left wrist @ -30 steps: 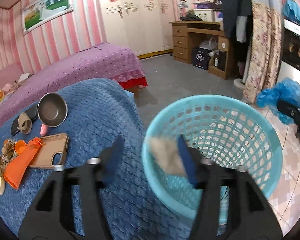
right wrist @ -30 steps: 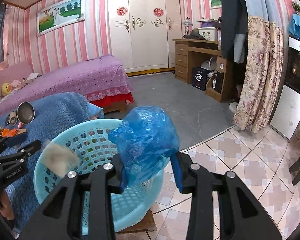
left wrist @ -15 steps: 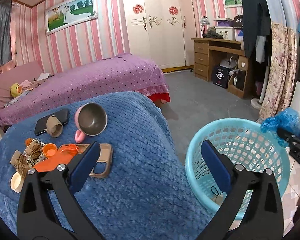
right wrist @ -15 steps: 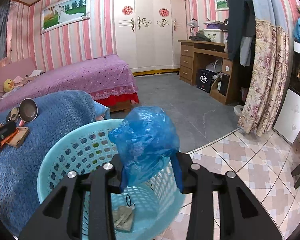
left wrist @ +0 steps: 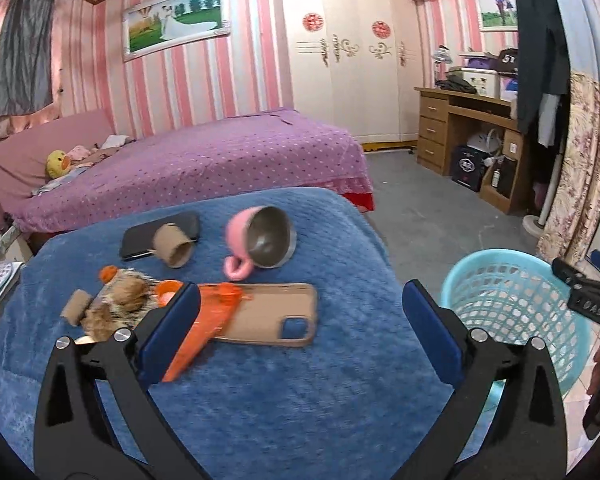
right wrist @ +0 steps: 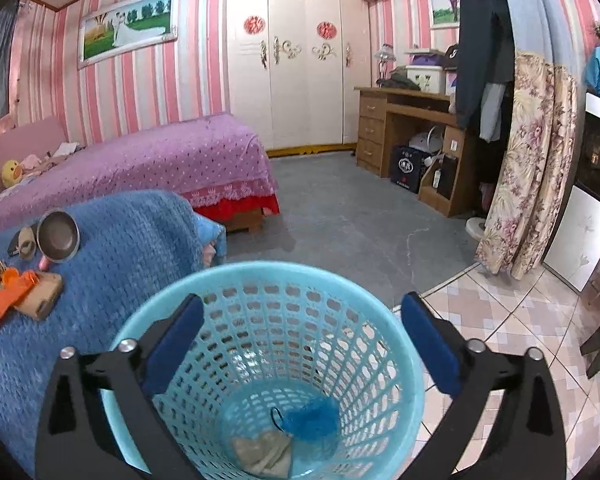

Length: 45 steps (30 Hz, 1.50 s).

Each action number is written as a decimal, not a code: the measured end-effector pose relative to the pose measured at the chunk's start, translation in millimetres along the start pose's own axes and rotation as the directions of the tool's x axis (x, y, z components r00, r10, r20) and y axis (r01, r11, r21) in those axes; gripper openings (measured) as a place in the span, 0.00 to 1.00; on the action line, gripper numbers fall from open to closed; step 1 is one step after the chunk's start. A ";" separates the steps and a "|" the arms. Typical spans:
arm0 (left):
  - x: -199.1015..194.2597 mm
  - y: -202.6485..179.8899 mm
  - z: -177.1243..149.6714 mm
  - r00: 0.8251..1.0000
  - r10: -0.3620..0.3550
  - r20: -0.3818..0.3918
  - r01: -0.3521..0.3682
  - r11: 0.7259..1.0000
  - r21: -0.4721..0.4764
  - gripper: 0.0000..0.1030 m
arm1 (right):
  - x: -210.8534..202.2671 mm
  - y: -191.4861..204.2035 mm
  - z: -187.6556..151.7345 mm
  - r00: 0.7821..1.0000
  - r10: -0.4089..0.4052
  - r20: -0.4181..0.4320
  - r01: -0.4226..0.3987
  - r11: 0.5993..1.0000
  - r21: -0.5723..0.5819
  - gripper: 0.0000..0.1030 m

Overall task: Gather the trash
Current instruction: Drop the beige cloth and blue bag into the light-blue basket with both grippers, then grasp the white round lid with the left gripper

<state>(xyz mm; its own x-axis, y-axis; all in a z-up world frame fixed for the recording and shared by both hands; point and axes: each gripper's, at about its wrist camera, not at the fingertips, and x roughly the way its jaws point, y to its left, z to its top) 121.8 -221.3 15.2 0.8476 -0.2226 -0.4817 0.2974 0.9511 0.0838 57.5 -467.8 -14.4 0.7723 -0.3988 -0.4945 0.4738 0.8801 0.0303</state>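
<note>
My right gripper [right wrist: 302, 312] hangs over the turquoise mesh basket [right wrist: 268, 270], its jaws opening with nothing between them. A crumpled blue plastic bag [right wrist: 312, 420] and a beige wad of paper [right wrist: 264, 454] lie on the basket's bottom. My left gripper [left wrist: 300, 308] is open and empty above the blue cloth table [left wrist: 300, 400]. Just beyond its left finger lie an orange wrapper [left wrist: 204, 332], brown crumpled scraps [left wrist: 120, 300] and two cardboard tubes [left wrist: 172, 246]. The basket [left wrist: 512, 304] stands off the table's right end.
A tan phone case [left wrist: 268, 314], a tipped pink cup with a metal inside [left wrist: 260, 240] and a black phone [left wrist: 140, 240] lie on the table. A purple bed [left wrist: 220, 152] stands behind it. A wooden desk [right wrist: 412, 128] and floral curtain [right wrist: 528, 168] are at right.
My right gripper opened and the blue bag dropped into the basket. My left gripper let go of the beige wad, opened wide and swung left from the basket to over the table.
</note>
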 end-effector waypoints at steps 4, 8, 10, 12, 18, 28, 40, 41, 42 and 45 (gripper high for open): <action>-7.7 29.4 1.2 1.000 0.022 0.001 -0.022 1.000 -0.006 0.95 | -11.3 20.7 6.0 1.000 0.020 0.009 -0.020 1.000 -0.005 0.96; -18.8 56.7 -3.7 0.998 0.066 0.011 -0.066 0.998 -0.009 0.95 | -23.7 52.3 13.4 0.999 0.047 0.025 -0.047 0.999 -0.021 0.96; -23.5 70.9 -7.4 0.996 0.089 0.011 -0.089 0.996 -0.005 0.95 | -29.6 71.6 16.6 0.997 0.073 0.033 -0.073 0.997 -0.018 0.96; -27.1 85.2 -11.2 0.993 0.113 0.014 -0.113 0.994 -0.005 0.95 | -34.6 94.4 18.4 0.994 0.100 0.038 -0.100 0.995 -0.020 0.96; -27.1 143.6 -24.9 0.987 0.160 -0.017 -0.161 0.984 -0.073 0.95 | -46.7 158.5 22.4 0.984 0.170 0.055 -0.166 0.983 -0.073 0.96; -2.6 227.2 -54.8 0.972 0.216 -0.099 -0.231 0.955 -0.186 0.95 | -47.8 252.8 11.5 0.963 0.265 0.049 -0.255 0.954 -0.156 0.96; 27.1 279.6 -80.8 0.951 0.188 -0.243 -0.251 0.933 -0.258 0.95 | -18.5 264.7 -17.9 0.979 0.203 0.007 -0.198 0.961 -0.196 0.96; 28.7 280.2 -82.5 0.950 0.185 -0.251 -0.250 0.934 -0.257 0.95 | -17.4 262.6 -18.0 0.980 0.199 0.003 -0.195 0.961 -0.195 0.96; 31.5 280.8 -84.8 0.949 0.179 -0.259 -0.247 0.934 -0.257 0.95 | -15.7 262.3 -18.8 0.981 0.194 0.000 -0.190 0.962 -0.195 0.96; 37.8 278.9 -93.8 0.950 0.159 -0.267 -0.231 0.936 -0.265 0.95 | -12.3 259.6 -21.7 0.984 0.180 0.000 -0.177 0.965 -0.191 0.96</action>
<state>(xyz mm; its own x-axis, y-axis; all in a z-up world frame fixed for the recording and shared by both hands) 195.6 55.6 -61.5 0.7357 -0.0028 -0.6773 -0.0339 0.9986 -0.0410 161.8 -228.8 -19.3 0.8450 -0.2339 -0.4810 0.2401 0.9695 -0.0498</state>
